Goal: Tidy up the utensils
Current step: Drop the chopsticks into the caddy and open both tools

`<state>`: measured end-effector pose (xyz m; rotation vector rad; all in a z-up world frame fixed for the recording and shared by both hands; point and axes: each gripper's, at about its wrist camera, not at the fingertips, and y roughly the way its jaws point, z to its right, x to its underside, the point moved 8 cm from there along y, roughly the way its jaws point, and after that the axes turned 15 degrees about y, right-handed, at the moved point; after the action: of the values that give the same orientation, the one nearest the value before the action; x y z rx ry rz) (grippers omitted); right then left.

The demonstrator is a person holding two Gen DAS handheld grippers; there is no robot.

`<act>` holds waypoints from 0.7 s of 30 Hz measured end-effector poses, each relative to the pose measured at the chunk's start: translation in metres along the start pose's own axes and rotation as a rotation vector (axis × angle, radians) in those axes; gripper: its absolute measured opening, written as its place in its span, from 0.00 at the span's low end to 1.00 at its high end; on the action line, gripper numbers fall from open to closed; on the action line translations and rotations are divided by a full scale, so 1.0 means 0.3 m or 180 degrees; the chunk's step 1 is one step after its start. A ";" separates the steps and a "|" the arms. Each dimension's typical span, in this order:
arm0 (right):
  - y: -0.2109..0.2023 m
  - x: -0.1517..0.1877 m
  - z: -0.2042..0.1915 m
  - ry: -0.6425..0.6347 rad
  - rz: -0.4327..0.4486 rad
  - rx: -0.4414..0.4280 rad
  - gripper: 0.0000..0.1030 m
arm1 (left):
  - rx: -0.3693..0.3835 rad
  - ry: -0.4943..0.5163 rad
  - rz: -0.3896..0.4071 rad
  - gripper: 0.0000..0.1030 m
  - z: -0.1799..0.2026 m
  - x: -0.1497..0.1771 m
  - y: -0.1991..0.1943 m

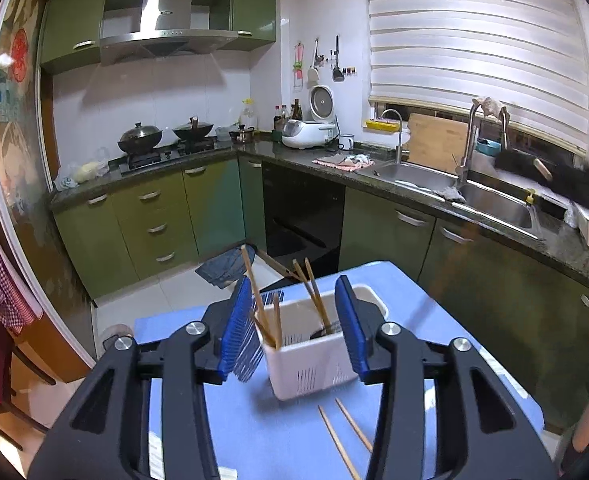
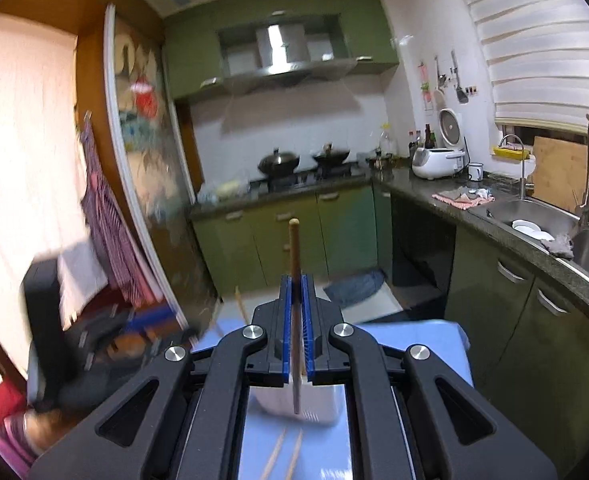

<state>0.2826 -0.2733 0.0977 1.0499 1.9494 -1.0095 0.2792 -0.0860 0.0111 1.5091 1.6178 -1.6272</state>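
- Your left gripper (image 1: 298, 330) stands part open, its blue pads either side of the white utensil holder (image 1: 314, 354) and clear of it; nothing is gripped between them.
- Just beyond the gripper body, two loose chopsticks (image 1: 344, 434) lie flat on the blue table (image 1: 474, 320), side by side near its near edge and just in front of the holder.
- The holder stands upright toward the middle of the table, with several chopsticks (image 1: 272, 320) leaning in its near-left compartment and more (image 1: 314, 292) in the one behind, their tips fanning up and outward.
- Your right gripper (image 2: 296, 328) is closed tight on a single chopstick (image 2: 294, 252), held near upright: its rounded end rises above the pads, its other end hangs below them, over the blurred white holder (image 2: 318, 404).
- In that right wrist view the two loose chopsticks (image 2: 284, 456) show at the bottom, on the table's near part.
- Beyond the table's far edge sit green cabinets (image 1: 154, 208), the stove with two woks (image 1: 166, 134) and the sink (image 1: 490, 200).
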 end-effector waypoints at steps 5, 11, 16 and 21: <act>0.159 -0.054 0.040 0.0083 0.0012 0.0169 0.06 | 0.0031 0.0014 -0.0070 0.45 0.007 0.050 -0.034; 0.344 0.012 0.126 0.0128 -0.0221 0.0386 0.06 | 0.0107 0.0018 -0.0232 0.48 0.018 0.122 -0.026; 0.439 0.101 0.175 0.0059 -0.0448 0.0482 0.08 | 0.0223 -0.0045 -0.0439 0.48 0.028 0.183 0.017; 0.378 0.130 0.167 -0.0029 -0.0367 0.0454 0.15 | 0.0305 -0.0039 -0.0694 0.48 0.066 0.253 0.076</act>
<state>0.3758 -0.2614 0.0077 1.0171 1.9727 -1.2299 0.2646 -0.0794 -0.0691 1.4050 1.7732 -1.8493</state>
